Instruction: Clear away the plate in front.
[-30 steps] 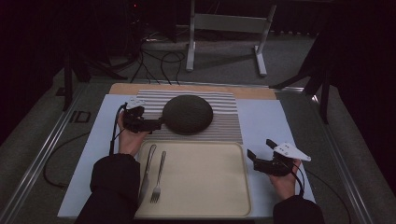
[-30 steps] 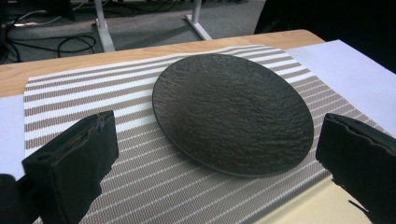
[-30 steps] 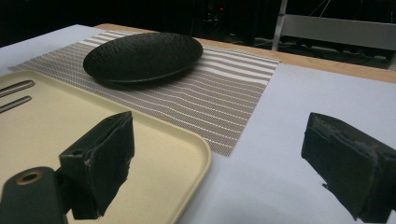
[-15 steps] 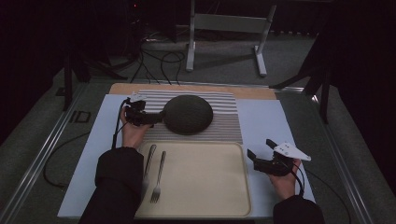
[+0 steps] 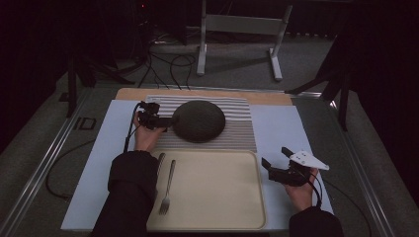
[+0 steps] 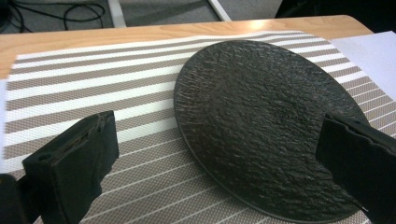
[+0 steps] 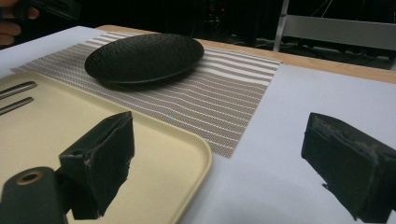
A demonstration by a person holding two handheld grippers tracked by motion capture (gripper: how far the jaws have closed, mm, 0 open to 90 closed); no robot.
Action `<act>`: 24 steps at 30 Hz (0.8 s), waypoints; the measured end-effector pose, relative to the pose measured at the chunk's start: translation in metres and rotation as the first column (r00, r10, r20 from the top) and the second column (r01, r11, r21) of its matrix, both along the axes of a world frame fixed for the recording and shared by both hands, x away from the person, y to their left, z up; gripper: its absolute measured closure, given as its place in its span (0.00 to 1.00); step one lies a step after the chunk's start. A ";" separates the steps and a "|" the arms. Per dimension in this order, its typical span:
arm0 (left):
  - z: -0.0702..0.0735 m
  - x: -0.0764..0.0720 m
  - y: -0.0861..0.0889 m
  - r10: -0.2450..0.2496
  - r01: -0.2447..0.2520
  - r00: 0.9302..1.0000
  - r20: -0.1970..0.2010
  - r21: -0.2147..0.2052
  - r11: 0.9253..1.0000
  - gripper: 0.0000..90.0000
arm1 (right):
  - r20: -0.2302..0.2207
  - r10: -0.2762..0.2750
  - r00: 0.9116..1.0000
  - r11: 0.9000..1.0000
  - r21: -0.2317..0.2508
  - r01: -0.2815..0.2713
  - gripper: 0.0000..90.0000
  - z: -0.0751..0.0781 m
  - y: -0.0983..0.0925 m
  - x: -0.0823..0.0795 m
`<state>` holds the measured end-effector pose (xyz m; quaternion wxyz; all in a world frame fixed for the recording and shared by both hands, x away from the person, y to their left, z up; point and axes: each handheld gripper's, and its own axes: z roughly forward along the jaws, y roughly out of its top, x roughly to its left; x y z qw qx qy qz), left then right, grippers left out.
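Up on the striped mat lies the dark plate, flat and with nothing on it; its rough, pebbled face shows close in the left gripper view. The left gripper sits at the plate's left rim, fingers spread wide, one over the mat and the other over the plate's near right edge, with nothing held between them. Whether they touch the plate cannot be told.

Nearer the person, the cream tray lies just below the mat, its far edge close to the mat's near edge. At its left end it holds a fork and, beside that, a knife partly hidden under the left sleeve; the two lie side by side, handles pointing away from the person. In the right gripper view their handles show at the tray's far left. The rest of the tray is bare.

The right gripper hovers just off the tray's right edge, above the pale sheet that covers the bench. Its fingers stand wide apart and hold nothing; between them that view looks across the tray's corner and the mat toward the plate. The two grippers are well apart.
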<state>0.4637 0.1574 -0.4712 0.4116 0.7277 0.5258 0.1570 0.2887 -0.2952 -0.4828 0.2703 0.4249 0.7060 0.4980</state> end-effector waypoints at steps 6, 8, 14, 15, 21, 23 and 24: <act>-0.012 0.009 -0.006 0.002 -0.004 0.998 -0.067 -0.033 0.999 0.02 | 0.000 0.000 1.000 1.000 0.007 0.000 0.11 0.000 -0.001 0.000; -0.015 0.011 -0.008 -0.001 -0.002 0.997 -0.081 -0.036 0.999 0.03 | 0.001 0.000 1.000 1.000 0.008 0.000 0.11 0.000 -0.001 0.000; -0.024 0.014 -0.009 0.012 -0.016 0.992 -0.125 -0.031 0.999 0.13 | 0.000 0.002 1.000 1.000 0.009 -0.002 0.11 0.001 -0.001 0.000; -0.024 0.014 -0.009 0.012 -0.016 0.992 -0.125 -0.031 0.999 0.15 | 0.000 0.002 1.000 1.000 0.009 -0.002 0.11 0.001 -0.001 0.000; -0.031 0.016 -0.010 0.017 -0.021 0.987 -0.162 -0.024 0.999 0.25 | 0.001 0.003 1.000 1.000 0.010 -0.003 0.11 0.001 -0.001 0.000; -0.035 0.016 -0.012 0.032 -0.035 0.983 -0.183 -0.009 0.999 0.30 | 0.000 0.003 1.000 1.000 0.009 -0.003 0.11 0.001 -0.001 0.000; -0.037 0.017 -0.012 0.031 -0.033 0.981 -0.190 -0.009 0.999 0.31 | -0.001 0.003 1.000 1.000 0.009 -0.003 0.11 0.000 -0.001 0.000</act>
